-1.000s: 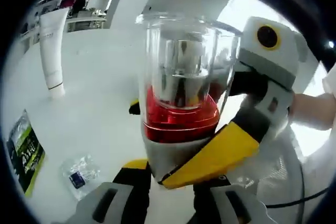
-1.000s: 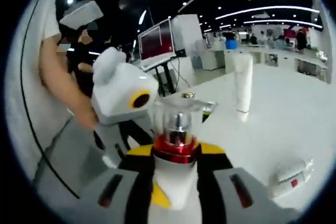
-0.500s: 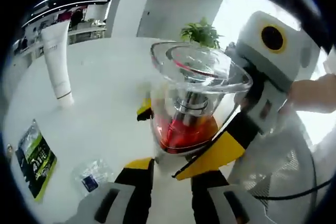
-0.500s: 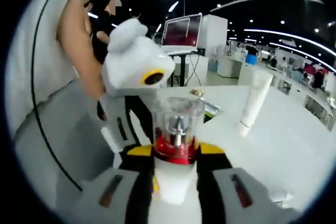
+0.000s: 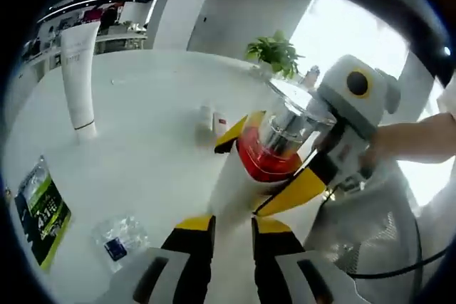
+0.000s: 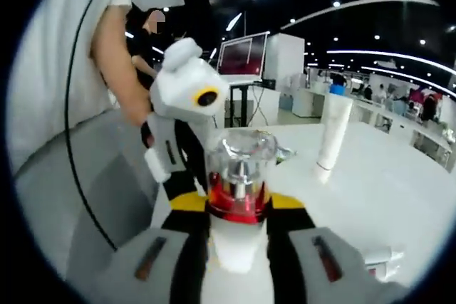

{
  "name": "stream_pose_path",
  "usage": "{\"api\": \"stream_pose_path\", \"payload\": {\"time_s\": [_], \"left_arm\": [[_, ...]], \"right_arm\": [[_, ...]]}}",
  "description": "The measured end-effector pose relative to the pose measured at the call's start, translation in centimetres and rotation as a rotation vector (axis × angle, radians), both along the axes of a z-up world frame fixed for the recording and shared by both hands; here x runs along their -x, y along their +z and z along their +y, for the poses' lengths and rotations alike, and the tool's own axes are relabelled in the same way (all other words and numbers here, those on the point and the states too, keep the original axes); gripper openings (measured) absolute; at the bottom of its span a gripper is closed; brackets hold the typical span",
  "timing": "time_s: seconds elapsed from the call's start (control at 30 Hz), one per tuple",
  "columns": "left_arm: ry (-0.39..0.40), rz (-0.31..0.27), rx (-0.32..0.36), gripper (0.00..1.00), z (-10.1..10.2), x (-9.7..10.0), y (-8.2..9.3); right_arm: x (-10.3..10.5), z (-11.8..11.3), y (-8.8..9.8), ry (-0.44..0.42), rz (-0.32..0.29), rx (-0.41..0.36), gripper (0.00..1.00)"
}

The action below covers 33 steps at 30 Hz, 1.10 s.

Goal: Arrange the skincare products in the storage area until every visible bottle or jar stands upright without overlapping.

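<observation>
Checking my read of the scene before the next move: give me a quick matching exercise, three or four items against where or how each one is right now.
Items:
1. pump bottle
2. white tube
3. green sachet
4. clear packet

States:
A. lying flat at the table edge
B. standing upright on the table
C. lying crumpled near the left gripper
D. clamped in the right gripper

Pairs: 1-D, 2-B, 3-A, 4-C

Left gripper (image 6: 187, 97): white moulded housing, rounded top, yellow ring around a black disc; fingers (image 5: 192, 243) black with yellow tips, on grey mounts. Right gripper (image 5: 349, 115): same build (yellow-tipped black fingers (image 5: 296, 190)), black cable trailing. Person: white short sleeve (image 6: 85, 40), grey trousers.
</observation>
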<state>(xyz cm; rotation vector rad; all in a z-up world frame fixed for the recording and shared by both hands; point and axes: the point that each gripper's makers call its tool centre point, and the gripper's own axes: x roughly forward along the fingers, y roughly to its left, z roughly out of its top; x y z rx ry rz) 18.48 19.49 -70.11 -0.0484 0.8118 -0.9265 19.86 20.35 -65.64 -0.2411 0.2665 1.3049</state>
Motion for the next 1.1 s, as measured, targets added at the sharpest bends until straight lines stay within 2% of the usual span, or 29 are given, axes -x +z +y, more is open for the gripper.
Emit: {"api": "stream_pose_path", "payload": {"time_s": [0.17,0.37,0.4,0.43,0.47,0.5,0.57,0.73,0.8,0.87,0.9,0.97,1.03,1.1], "left_arm": [[-0.006,-0.001,0.002,0.22,0.0,0.3,0.1],[-0.001,0.003,0.007,0.24,0.2,0.4,0.2],[0.0,0.003,0.007,0.25,0.2,0.5,0.2],[0.002,0.002,0.008,0.25,0.3,0.5,0.3],[0.003,0.0,0.007,0.25,0.3,0.4,0.3],[0.004,-0.001,0.007,0.25,0.4,0.4,0.3],[0.0,0.001,0.006,0.26,0.3,0.5,0.5],[0.009,-0.022,0.001,0.27,0.6,0.1,0.8],[0.016,-0.023,0.005,0.27,0.6,0.1,0.9],[0.02,-0.028,0.002,0.27,0.6,0.1,0.9],[0.02,-0.037,-0.009,0.27,0.7,0.2,0.9],[0.021,-0.048,-0.02,0.26,0.9,0.4,0.8],[0.025,-0.042,-0.018,0.26,0.9,0.7,0.7],[0.023,-0.042,-0.024,0.27,1.0,1.1,0.5]], "right_arm": [[0.1,-0.3,0.0,-0.02,0.034,-0.039,0.3],[0.1,-0.3,-0.1,-0.038,0.045,-0.03,0.31],[0.0,-0.3,-0.2,-0.049,0.068,-0.028,0.31],[0.1,-0.4,-0.5,-0.075,0.142,-0.022,0.32],[0.0,-0.7,-1.1,-0.097,0.17,0.019,0.36],[-0.3,-0.9,-1.3,-0.113,0.155,0.048,0.41],[-0.3,-0.7,-1.0,-0.141,0.197,0.01,0.5],[-0.4,-1.6,0.0,-0.21,0.255,-0.043,0.48],[-0.2,-1.9,0.4,-0.219,0.255,-0.044,0.48],[0.0,-2.3,0.9,-0.261,0.327,-0.038,0.48],[0.0,-2.3,1.3,-0.267,0.338,-0.029,0.48],[-0.4,-2.3,2.7,-0.276,0.293,-0.013,0.48],[-0.5,-2.1,3.7,-0.275,0.287,0.006,0.48],[-0.3,-2.1,4.1,-0.243,0.278,0.083,0.44]]}}
